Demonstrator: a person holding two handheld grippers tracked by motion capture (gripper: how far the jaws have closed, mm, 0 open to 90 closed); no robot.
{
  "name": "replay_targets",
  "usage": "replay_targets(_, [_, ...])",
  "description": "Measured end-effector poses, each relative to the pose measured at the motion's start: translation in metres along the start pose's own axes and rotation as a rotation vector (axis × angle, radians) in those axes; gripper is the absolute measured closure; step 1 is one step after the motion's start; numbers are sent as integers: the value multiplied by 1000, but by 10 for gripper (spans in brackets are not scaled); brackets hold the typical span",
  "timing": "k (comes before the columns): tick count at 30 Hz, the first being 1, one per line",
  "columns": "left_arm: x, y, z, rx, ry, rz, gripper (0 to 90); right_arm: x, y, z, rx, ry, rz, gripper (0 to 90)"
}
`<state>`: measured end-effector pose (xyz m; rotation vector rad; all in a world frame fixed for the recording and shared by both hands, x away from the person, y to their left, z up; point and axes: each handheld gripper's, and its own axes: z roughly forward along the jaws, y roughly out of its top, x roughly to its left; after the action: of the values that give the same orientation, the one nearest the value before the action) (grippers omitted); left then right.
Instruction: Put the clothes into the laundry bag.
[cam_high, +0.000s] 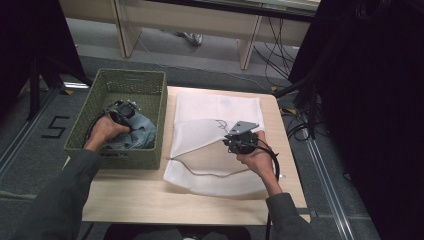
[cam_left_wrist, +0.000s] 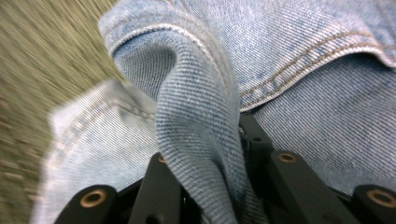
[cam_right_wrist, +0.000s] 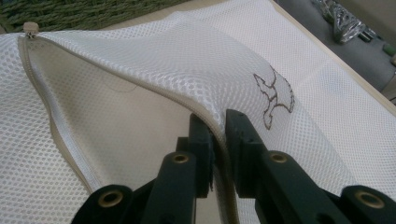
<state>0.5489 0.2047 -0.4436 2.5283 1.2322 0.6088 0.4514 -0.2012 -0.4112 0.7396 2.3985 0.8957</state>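
Two handheld grippers at work on one light wooden desk (cam_high: 150, 200). Left gripper (cam_high: 124, 111): down inside the green woven basket (cam_high: 150, 82) at the desk's left edge, its fingers (cam_left_wrist: 161, 186) closed on a raised fold of the blue denim garment (cam_left_wrist: 201, 116), which lies bunched in the basket; stitched seams visible in the left gripper view. Right gripper (cam_high: 239, 141): over the white mesh laundry bag (cam_high: 200, 130), which lies flat on the desk just beside the basket. Its fingers (cam_right_wrist: 243, 140) are pinched on the bag's zippered upper edge, lifting that layer clear of the lower one so the mouth gapes. Zipper pull (cam_right_wrist: 31, 29) at the far end of the opening. Embroidered outline motif (cam_right_wrist: 275, 95) on the bag's top panel, near the fingers.
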Motion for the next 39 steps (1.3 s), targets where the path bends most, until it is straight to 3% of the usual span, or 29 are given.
replay_targets(1, [-1,2,-3,-16,47,17,739,-1,0,0,2,3,-1,813])
replay_targets(2, [-3,3,-3,-14,58,41,738,-2,0,1,0,4,-16,813])
replay_targets(3, [-4,3,-1,-11,15,36,674,-3,0,2,-5,2,-16,813])
replay_targets(4, [-5,2,3,4,-64,-7,674,-3,0,2,-5,2,-16,813])
replay_targets(6, [-4,-1,9,59,-156,-42,424,-1,0,1,4,-5,-1,813])
replay_targets(7, [-6,-2,11,36,-182,-86,326,0,0,1,5,0,-3,813])
replay_targets(8, [-6,-4,12,16,-192,-60,272,0,0,1,7,1,-4,812])
replay_targets(9, [-5,-5,11,27,-201,-11,206,0,0,1,7,2,-3,812])
replay_targets(11, [-11,-10,13,37,-172,91,112,0,-1,2,7,2,-4,810])
replay_targets(12, [-14,-11,17,40,-157,83,96,0,-1,2,12,1,-3,810])
replay_targets(13, [-14,-11,20,54,-152,55,16,0,-2,3,15,3,-18,809])
replay_targets(14, [-12,-10,24,68,-140,37,16,0,-2,3,15,3,-18,809])
replay_targets(16, [-8,-10,32,80,-169,-49,0,1,-1,3,12,5,-22,808])
replay_targets(17, [-5,-10,32,84,-175,-52,8,1,-1,3,13,6,-23,807])
replay_targets(18, [-4,-11,31,71,-172,-59,80,1,-2,2,11,4,-23,807])
replay_targets(19, [-2,-12,30,70,-164,-46,199,1,-2,2,11,6,-22,806])
replay_targets(21, [-1,-13,30,34,-150,-99,360,1,-2,1,11,4,3,806])
replay_targets(22, [1,-13,30,35,-118,-93,486,-1,-2,2,4,5,-25,806])
replay_targets(23, [2,-13,30,41,-124,-91,527,1,-2,1,10,0,-1,806])
replay_targets(26, [3,-12,28,61,-117,-61,572,2,-2,1,10,2,-3,805])
replay_targets(28, [3,-12,27,11,-108,-102,629,1,-2,1,8,3,-13,806])
replay_targets(32, [3,-12,16,-21,-88,-67,735,0,-2,0,0,3,-10,815])
replay_targets(34, [6,-12,10,-44,-102,-98,749,-1,-2,0,-2,5,-10,820])
replay_targets(39, [14,-13,-8,-100,-124,-120,762,-1,-2,-3,-7,1,10,825])
